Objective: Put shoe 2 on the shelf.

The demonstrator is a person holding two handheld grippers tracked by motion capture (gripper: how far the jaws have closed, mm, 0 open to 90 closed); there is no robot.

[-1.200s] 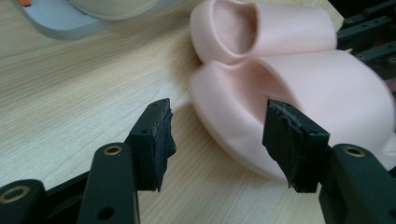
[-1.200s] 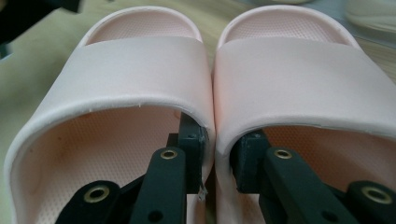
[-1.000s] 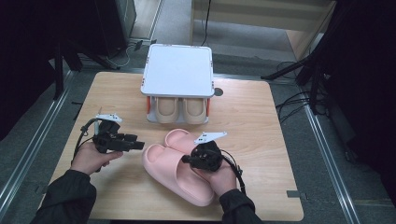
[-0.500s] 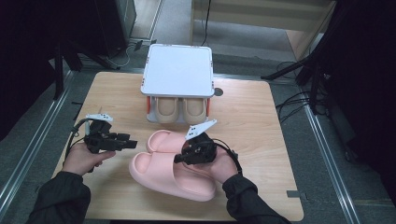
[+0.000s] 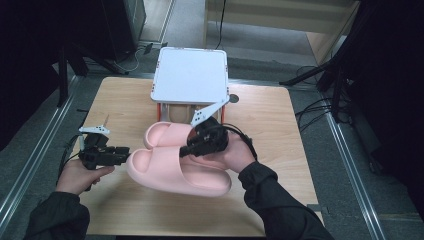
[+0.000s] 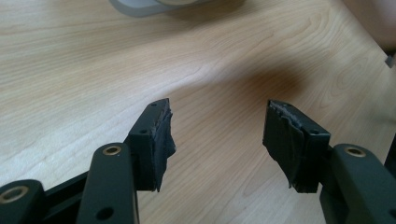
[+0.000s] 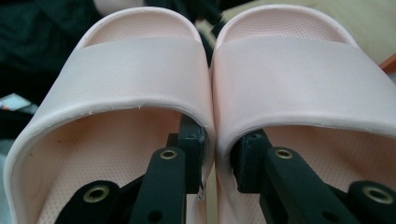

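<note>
Dark cabinets and cables ring the light wooden table [image 5: 280,115] where we work, with a white-topped shoe rack on orange legs [image 5: 190,75] at its far edge. Our right gripper [image 5: 192,148] clamps the pair of soft pink foam slides [image 5: 170,165] together: one jaw sits inside each slipper, pinching the two touching inner walls between them.

A second ago the pair lay flat on the table nearer to us. Now it is off the surface and tilted, carried left and toward the rack. We judge the pickup done and the carry toward the rack under way; the slot beneath the white top looks like the goal.

Our left gripper [image 5: 120,152] hovers just left of the slides with its jaws apart and nothing between them. It has drifted a little to the left.

From the right gripper view we see the grip itself, both pink straps [image 7: 140,74] side by side and the jaws tucked under them, which the high view hides behind the hand. From the left gripper view we see bare wood grain [image 6: 93,70] between the open pads [image 6: 159,135].
</note>
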